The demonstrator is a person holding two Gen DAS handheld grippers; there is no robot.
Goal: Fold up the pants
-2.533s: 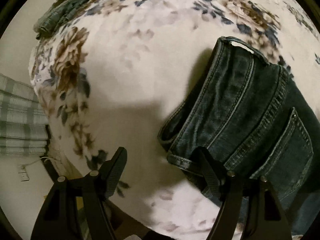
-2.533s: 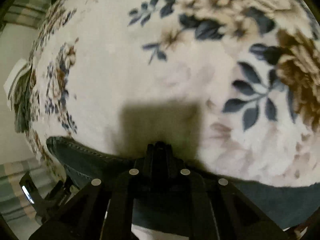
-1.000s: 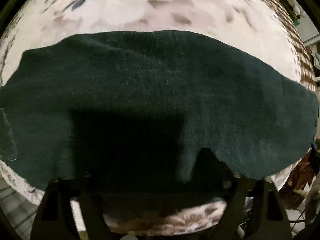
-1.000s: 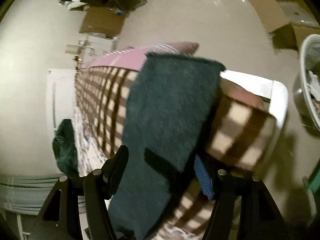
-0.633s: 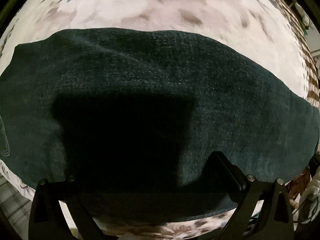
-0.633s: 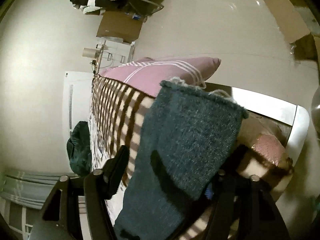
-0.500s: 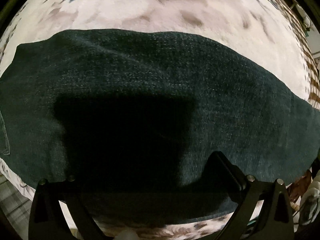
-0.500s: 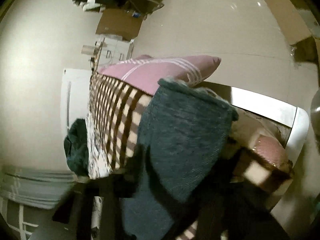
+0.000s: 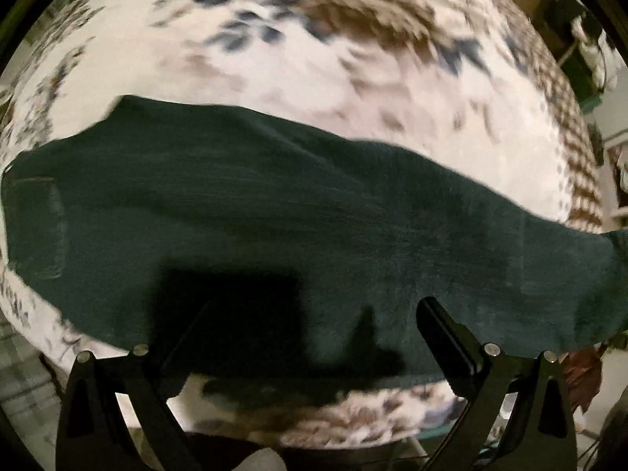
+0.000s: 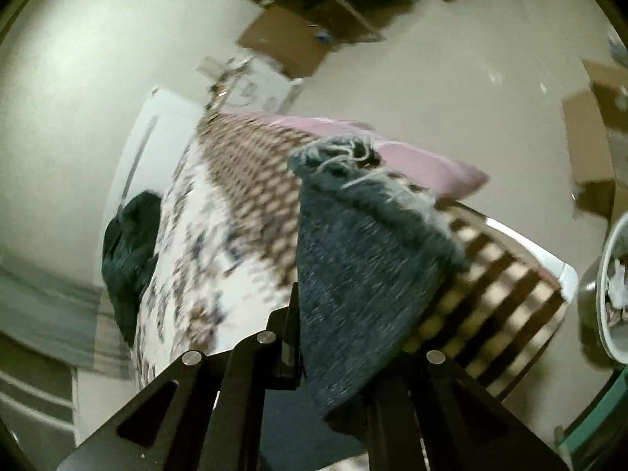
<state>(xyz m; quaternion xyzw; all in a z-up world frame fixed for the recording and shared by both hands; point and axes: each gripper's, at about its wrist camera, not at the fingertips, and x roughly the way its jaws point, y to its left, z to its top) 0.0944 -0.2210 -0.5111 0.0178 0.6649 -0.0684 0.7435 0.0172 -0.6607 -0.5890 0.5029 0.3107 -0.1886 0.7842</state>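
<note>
Dark denim pants (image 9: 314, 196) lie flat across the floral bed cover (image 9: 353, 59), with a back pocket (image 9: 39, 227) at the left edge. My left gripper (image 9: 314, 306) hangs open above them, pointing straight down, with nothing between its fingers. In the right wrist view the frayed hem (image 10: 345, 157) of a pant leg (image 10: 361, 267) sticks up out of my right gripper (image 10: 325, 314). Its jaws are closing and pinch the denim, holding the leg end up off the bed.
A checked blanket (image 10: 251, 157) and a pink pillow (image 10: 424, 165) lie at the bed's far end. Another dark garment (image 10: 129, 243) is bunched at the bed's left edge. Cardboard (image 10: 290, 43) lies on the floor and a pale basket (image 10: 612, 286) stands at the right.
My right gripper's jaws came together on the pant leg end and lifted it. The left gripper rose off the pants, so more of them shows.
</note>
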